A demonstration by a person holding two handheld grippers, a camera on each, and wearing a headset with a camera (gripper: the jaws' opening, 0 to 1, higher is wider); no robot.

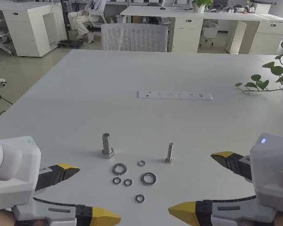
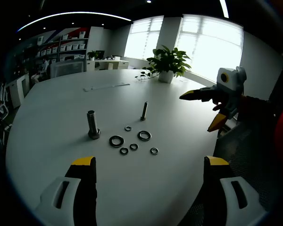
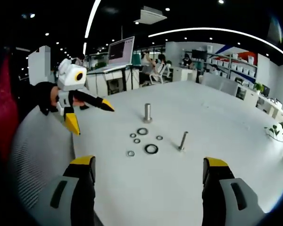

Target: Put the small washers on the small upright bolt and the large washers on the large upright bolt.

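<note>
A large steel bolt (image 1: 107,145) stands upright on the white table (image 1: 85,94), and a thin small bolt (image 1: 169,153) stands to its right. Loose washers lie in front of them: two large ones (image 1: 119,168) (image 1: 148,178) and several small ones (image 1: 128,182). My left gripper (image 1: 92,194) is open at the near left, short of the washers. At the near right my right gripper (image 1: 196,182) is open too. Both hold nothing. The left gripper view has the large bolt (image 2: 92,125) and small bolt (image 2: 144,111) ahead of its jaws.
A white power strip (image 1: 174,95) lies across the table's middle, beyond the bolts. Plant leaves (image 1: 273,77) reach in from the right edge. A mesh chair (image 1: 134,37) stands at the far edge, with office desks behind it.
</note>
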